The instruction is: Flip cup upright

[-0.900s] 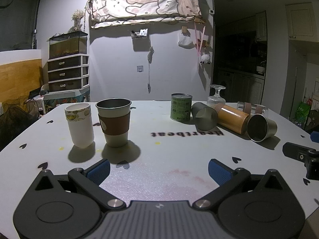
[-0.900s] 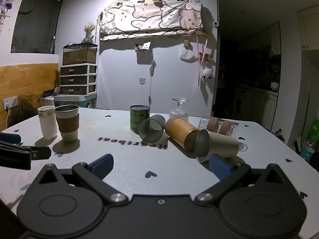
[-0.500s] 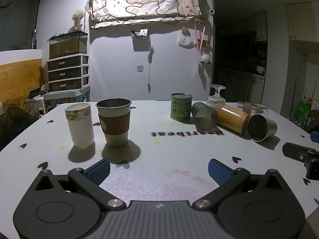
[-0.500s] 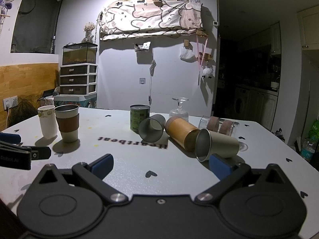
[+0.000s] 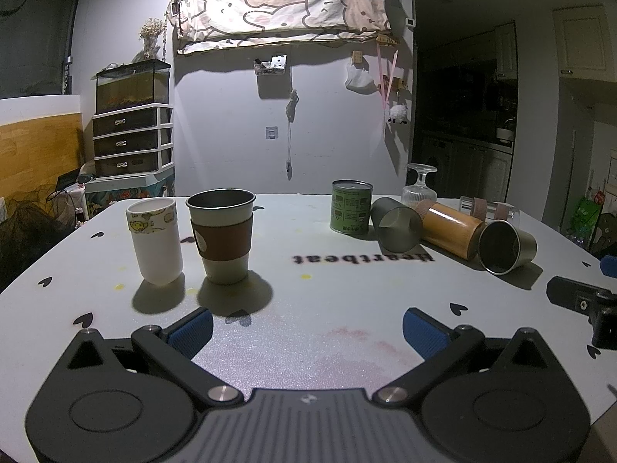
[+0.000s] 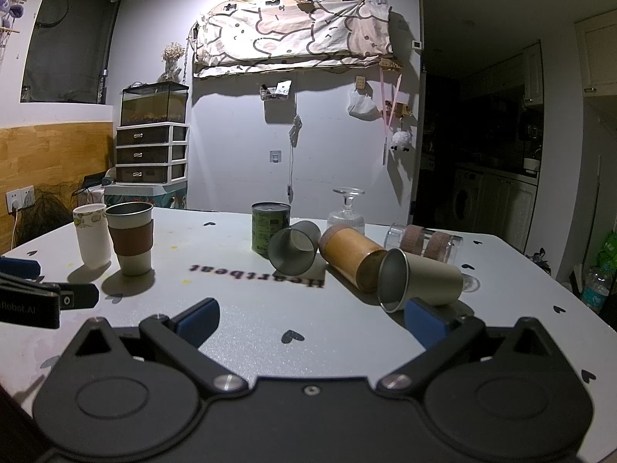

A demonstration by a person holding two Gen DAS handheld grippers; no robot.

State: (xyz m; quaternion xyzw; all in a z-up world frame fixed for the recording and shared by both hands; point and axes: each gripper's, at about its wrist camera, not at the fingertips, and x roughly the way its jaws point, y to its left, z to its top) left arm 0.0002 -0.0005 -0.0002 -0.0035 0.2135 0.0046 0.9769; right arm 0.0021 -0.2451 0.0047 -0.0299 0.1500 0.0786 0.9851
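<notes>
steel cup (image 6: 420, 282) lies sideways, mouth facing left (both grippers spread, empty).

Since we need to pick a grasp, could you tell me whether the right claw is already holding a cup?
No, the right claw is open and empty, with the nearest tipped steel cup lying on the table just beyond it.

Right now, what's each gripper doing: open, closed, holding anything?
Left gripper: open, holding nothing.
Right gripper: open, holding nothing; a tipped metal cup lies beside its right finger.
</notes>
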